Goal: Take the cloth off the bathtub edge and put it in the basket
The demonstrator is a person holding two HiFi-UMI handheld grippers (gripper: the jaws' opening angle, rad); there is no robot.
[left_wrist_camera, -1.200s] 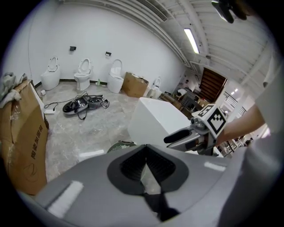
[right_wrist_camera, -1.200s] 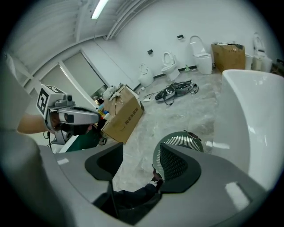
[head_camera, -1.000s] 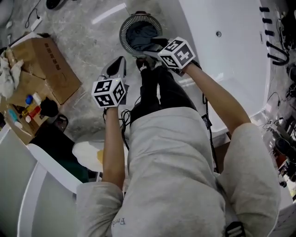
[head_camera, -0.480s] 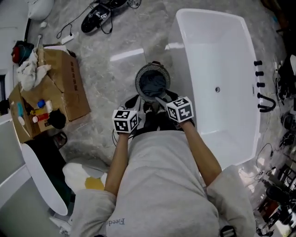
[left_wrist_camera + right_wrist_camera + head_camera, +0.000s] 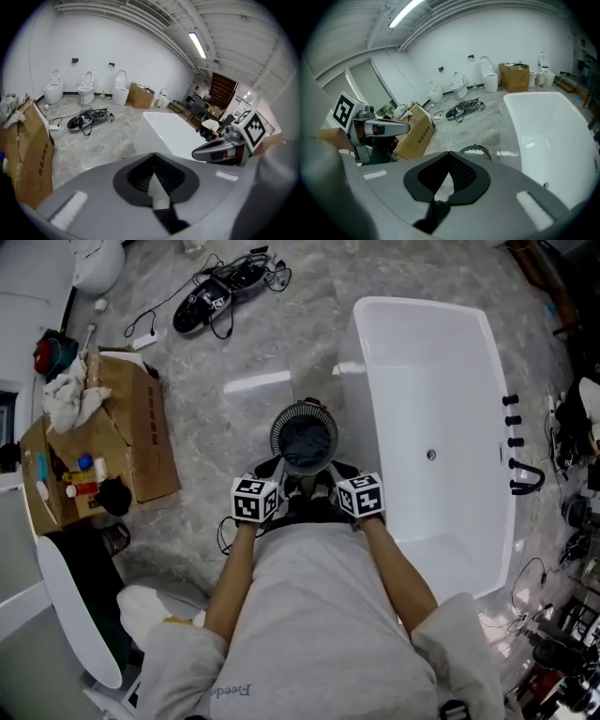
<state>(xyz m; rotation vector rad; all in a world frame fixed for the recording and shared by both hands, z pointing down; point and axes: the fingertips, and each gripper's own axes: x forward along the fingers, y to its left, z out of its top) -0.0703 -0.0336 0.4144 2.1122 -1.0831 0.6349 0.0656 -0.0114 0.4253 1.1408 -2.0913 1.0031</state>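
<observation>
Finds the cloth (image 5: 305, 440) bunched inside the basket (image 5: 277, 427) by the bathtub (image 5: 441, 381). Holds left gripper (image 5: 154, 159) fingers pressed together and right gripper (image 5: 449, 157) fingers just closed, both on nothing. Could tip the basket and spill it by knocking the near rim.

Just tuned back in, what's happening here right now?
A person stands over the round basket beside the white bathtub, a gripper in each hand. The dark cloth lies inside the basket, and no cloth shows on the tub's edge, so the job looks done. The left gripper is shut and empty. The right gripper has just closed its jaws, with nothing between them. Both are held up on the person's side of the basket.
</observation>
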